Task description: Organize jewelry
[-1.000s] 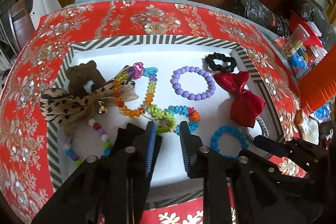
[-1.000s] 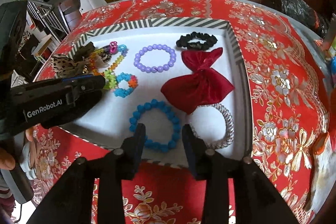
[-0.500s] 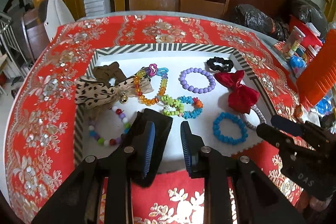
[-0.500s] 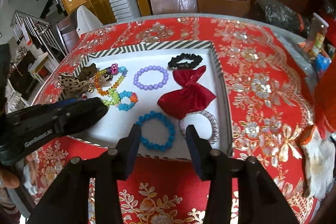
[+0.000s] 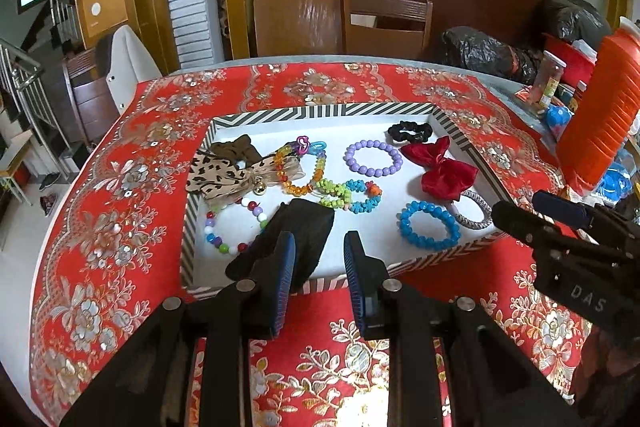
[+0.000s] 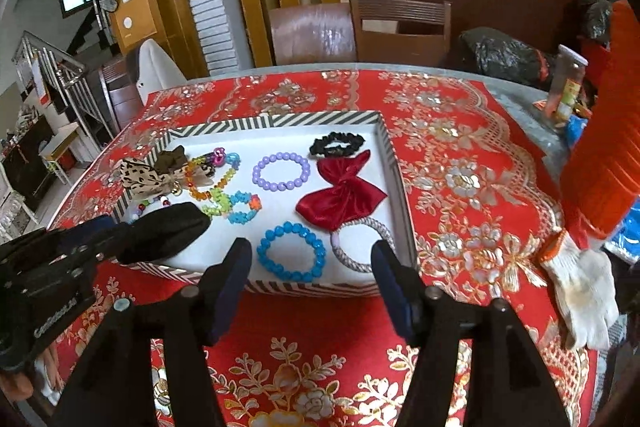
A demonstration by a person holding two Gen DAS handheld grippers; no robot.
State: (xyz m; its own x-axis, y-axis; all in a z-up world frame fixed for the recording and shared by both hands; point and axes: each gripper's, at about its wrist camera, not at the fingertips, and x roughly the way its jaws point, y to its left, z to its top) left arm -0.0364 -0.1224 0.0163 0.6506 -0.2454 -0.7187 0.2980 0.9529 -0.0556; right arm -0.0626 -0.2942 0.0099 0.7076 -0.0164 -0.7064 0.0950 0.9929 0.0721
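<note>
A white tray with a striped rim sits on the red tablecloth. It holds a purple bead bracelet, a blue bead bracelet, a red bow, a black scrunchie, a silver hair tie, colourful bracelets and a leopard bow. A black cloth piece lies at the tray's near edge against my left gripper's left finger. My left gripper is open. My right gripper is open and empty, before the tray's near rim.
A round table with a red floral cloth. A person's orange sleeve and white glove are at the right. Bottles and black bags stand at the back right. Wooden chairs stand behind.
Both grippers have pulled back from the tray toward the table's near edge. My right gripper's fingers have opened wider.
</note>
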